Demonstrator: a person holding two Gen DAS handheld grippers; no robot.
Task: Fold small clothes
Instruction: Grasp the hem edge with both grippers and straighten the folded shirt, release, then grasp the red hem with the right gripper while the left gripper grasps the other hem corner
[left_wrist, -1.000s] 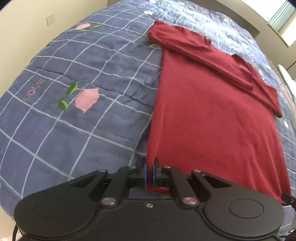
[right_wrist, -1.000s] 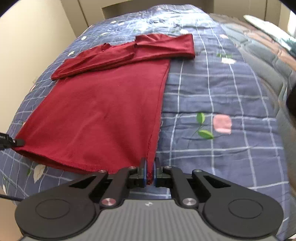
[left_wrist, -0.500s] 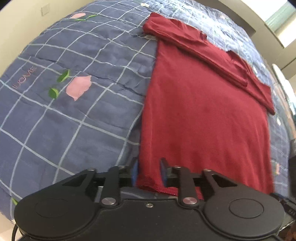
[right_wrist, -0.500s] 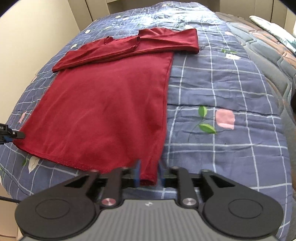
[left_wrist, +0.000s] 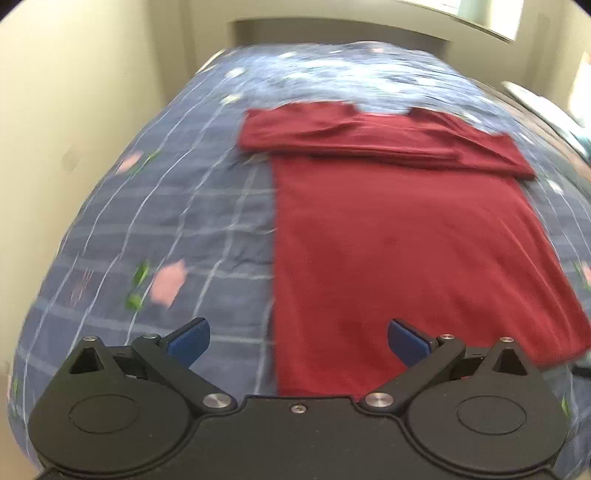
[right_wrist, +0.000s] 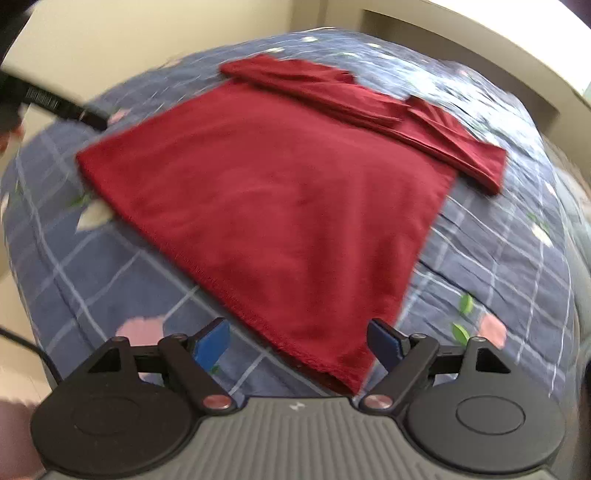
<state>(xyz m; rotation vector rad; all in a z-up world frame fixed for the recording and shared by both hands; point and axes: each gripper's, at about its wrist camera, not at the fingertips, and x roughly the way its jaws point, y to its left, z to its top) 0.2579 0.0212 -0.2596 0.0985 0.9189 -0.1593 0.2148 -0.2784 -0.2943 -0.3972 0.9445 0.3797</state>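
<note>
A dark red long-sleeved shirt (left_wrist: 399, 229) lies flat on the bed, its sleeves folded across the top. It also shows in the right wrist view (right_wrist: 288, 206). My left gripper (left_wrist: 298, 341) is open and empty, above the shirt's near left hem corner. My right gripper (right_wrist: 298, 341) is open and empty, above the near right hem corner. Neither gripper touches the cloth. The left gripper's black body (right_wrist: 66, 107) shows at the far left of the right wrist view.
The shirt rests on a blue checked quilt (left_wrist: 177, 221) with pink flower prints (left_wrist: 168, 282). A cream wall (left_wrist: 74, 81) runs along the bed's left side. A ledge below a window (right_wrist: 480, 55) stands behind the bed.
Both grippers have let go of the shirt's hem corners and opened wide. Both have pulled back and lifted, and the views are blurred by motion. The shirt now lies flat.
</note>
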